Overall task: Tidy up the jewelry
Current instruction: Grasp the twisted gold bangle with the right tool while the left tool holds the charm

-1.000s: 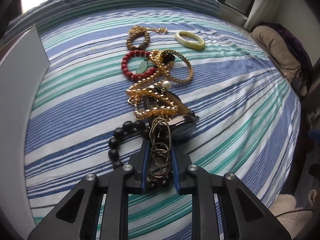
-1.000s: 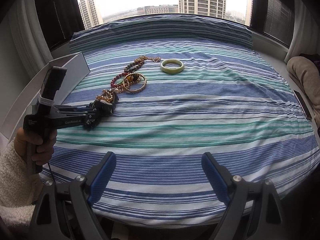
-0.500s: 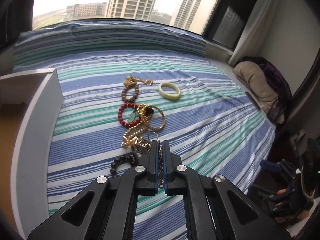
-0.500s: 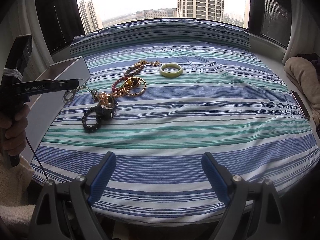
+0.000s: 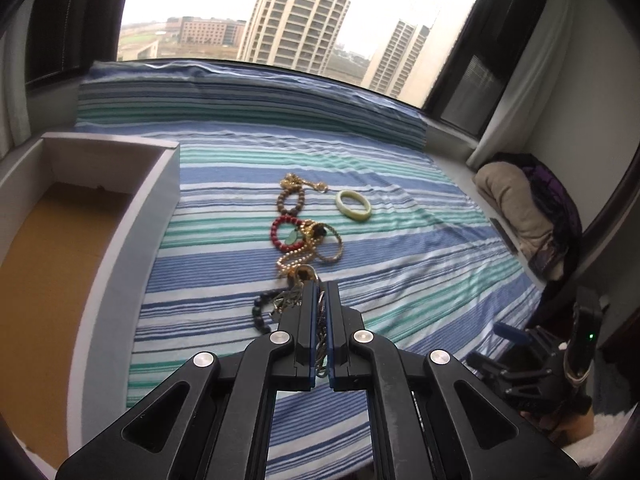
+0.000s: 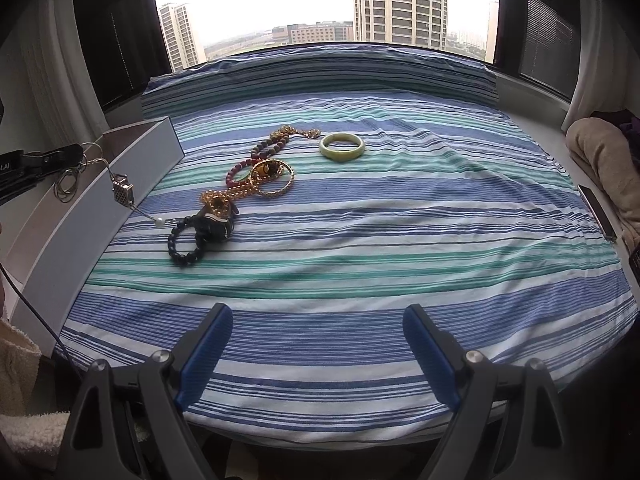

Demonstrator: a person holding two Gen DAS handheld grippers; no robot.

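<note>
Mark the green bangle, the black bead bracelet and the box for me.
green bangle (image 6: 341, 146): right wrist view, on the near side of its band.
black bead bracelet (image 6: 185, 257): right wrist view, on the beads at its near edge.
box (image 5: 132, 232): left wrist view, on its white side wall beside the bedspread.

The only lettering that shows is a cropped white fragment, "t.AI", printed on the black body of the left hand-held gripper (image 6: 60, 155) at the left edge of the right wrist view; the rest of that word is cut off by the frame. Nothing can be read in the left wrist view, and no numbers or signs are legible in either view.
</note>
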